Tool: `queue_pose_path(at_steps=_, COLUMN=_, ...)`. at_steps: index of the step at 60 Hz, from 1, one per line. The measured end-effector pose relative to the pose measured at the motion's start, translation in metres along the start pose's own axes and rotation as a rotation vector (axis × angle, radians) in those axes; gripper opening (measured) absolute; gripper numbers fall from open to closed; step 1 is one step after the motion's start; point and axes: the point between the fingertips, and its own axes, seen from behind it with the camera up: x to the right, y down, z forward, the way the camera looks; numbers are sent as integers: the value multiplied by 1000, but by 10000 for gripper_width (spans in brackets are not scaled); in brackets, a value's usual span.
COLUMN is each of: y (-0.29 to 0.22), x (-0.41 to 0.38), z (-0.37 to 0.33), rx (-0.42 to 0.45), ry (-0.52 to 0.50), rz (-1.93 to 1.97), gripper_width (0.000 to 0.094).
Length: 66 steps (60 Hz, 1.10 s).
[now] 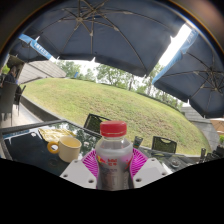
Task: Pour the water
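A clear plastic water bottle (113,158) with a red cap (113,128) and a red-and-white label stands upright between my fingers. My gripper (113,165) is shut on the bottle; both magenta pads (92,162) press its sides. The bottle is raised over the dark glass table (30,148). A yellow mug (67,149) stands on the table ahead and to the left of the bottle, with its handle turned to the left.
A yellow sheet or cloth (52,133) lies on the table beyond the mug. Dark chairs (95,122) stand at the table's far side. Large patio umbrellas (100,25) hang overhead. A grass slope (100,100) and trees lie beyond.
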Motion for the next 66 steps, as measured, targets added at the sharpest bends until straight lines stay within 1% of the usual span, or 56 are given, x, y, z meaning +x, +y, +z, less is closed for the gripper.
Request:
queue_pose_path(at_steps=7, y=-52, x=10, z=57, rx=43, ry=70, rz=-461, gripper_width=351)
queue_pose_path(at_steps=11, y=-75, x=-3, z=96, rx=75, ry=102, rz=-770, gripper_width=350)
queue_pose_path(at_steps=15, y=-87, x=-23, z=121, rx=99, ry=119, rz=-1084, gripper_width=352)
queue_pose_path(at_steps=19, y=-94, x=-43, z=143, rx=122, ry=160, rz=-1393, gripper_width=352)
queue_pose_path(at_steps=20, y=-92, x=-55, z=148, rx=133, ry=166, rz=-1467, gripper_width=352)
queue_pose_path(at_steps=21, y=-87, x=-50, z=150, rx=137, ry=171, rz=-1526, gripper_width=351)
queue_pose_path(at_steps=25, y=-64, x=-73, z=165, rx=147, ry=128, rz=-1811, gripper_width=351)
queue_pose_path(at_steps=29, y=-45, x=-86, z=175, rx=146, ry=111, rz=-2057, gripper_width=353)
queue_pose_path(at_steps=32, y=-27, x=-95, z=179, rx=114, ry=104, rz=-2200, gripper_width=353)
queue_pose_path(at_steps=33, y=-21, x=-81, z=179, rx=111, ry=109, rz=-2192, gripper_width=352)
queue_pose_path(at_steps=38, y=-3, x=-74, z=198, rx=54, ry=110, rz=-2196, gripper_width=353)
queue_pose_path(at_steps=39, y=-6, x=-72, z=185, rx=57, ry=117, rz=-2180, gripper_width=353)
queue_pose_path(at_steps=43, y=-10, x=-66, z=193, rx=56, ry=119, rz=-2114, gripper_width=355)
queue_pose_path(at_steps=45, y=-18, x=-63, z=189, rx=58, ry=136, rz=-2085, gripper_width=355)
queue_pose_path(at_steps=49, y=-46, x=-58, z=194, rx=110, ry=160, rz=-1944, gripper_width=355)
queue_pose_path(at_steps=51, y=-67, x=-47, z=187, rx=137, ry=170, rz=-1769, gripper_width=356)
queue_pose_path(at_steps=55, y=-103, x=-19, z=181, rx=159, ry=195, rz=-1380, gripper_width=355)
queue_pose_path(at_steps=56, y=-112, x=-18, z=207, rx=144, ry=207, rz=-1306, gripper_width=355)
queue_pose_path(at_steps=57, y=-114, x=-11, z=191, rx=166, ry=190, rz=-1179, gripper_width=356)
queue_pose_path(at_steps=58, y=-114, x=-15, z=180, rx=158, ry=190, rz=-1094, gripper_width=356)
queue_pose_path(at_steps=62, y=-108, x=13, z=167, rx=126, ry=183, rz=-619, gripper_width=359)
queue_pose_path(at_steps=64, y=-93, x=12, z=161, rx=94, ry=153, rz=-394, gripper_width=359)
queue_pose_path(at_steps=65, y=-93, x=29, z=178, rx=80, ry=138, rz=-285, gripper_width=360)
queue_pose_path(at_steps=66, y=-81, x=29, z=179, rx=61, ry=113, rz=-178, gripper_width=360)
